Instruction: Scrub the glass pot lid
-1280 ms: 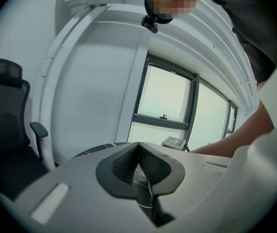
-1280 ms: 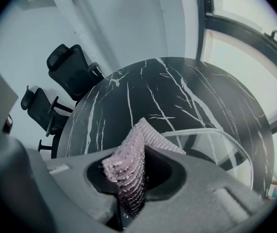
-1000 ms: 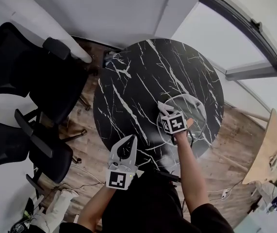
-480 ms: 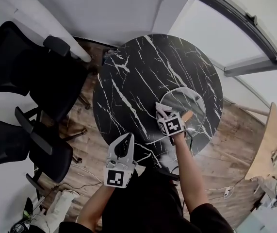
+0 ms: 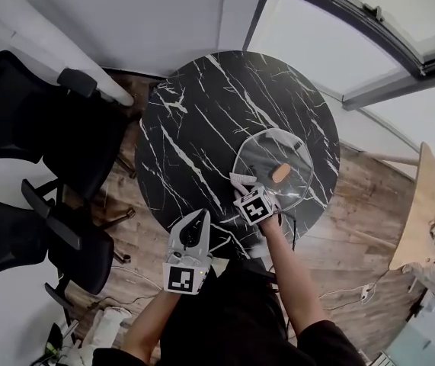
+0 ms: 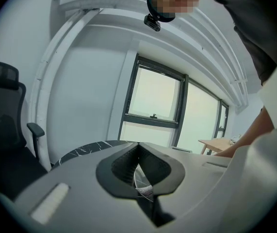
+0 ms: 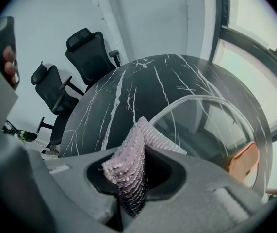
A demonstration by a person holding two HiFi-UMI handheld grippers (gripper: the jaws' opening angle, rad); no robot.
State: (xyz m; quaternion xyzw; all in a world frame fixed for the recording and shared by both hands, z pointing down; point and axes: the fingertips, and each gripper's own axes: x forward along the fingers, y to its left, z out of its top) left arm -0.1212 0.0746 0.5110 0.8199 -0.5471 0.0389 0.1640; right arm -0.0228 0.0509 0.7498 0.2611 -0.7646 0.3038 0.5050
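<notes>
Left gripper: jaws closed together, nothing between them, held at near edge of marble table. Right gripper: forearm extended, jaws clamped on pink scrub cloth, at near rim of glass pot lid, which lies flat on table.

The table reads to me as polished black stone with white veins and a soft sheen. On it, the lid is clear, smooth glass with a pale rim. Its knob is matt orange-brown; I can't tell the material. The scrubber is pinkish cloth, rough and nubbly. My left gripper and right gripper have matt grey plastic shells with dark ribbed inner faces. The floor beside the table is wood plank.
</notes>
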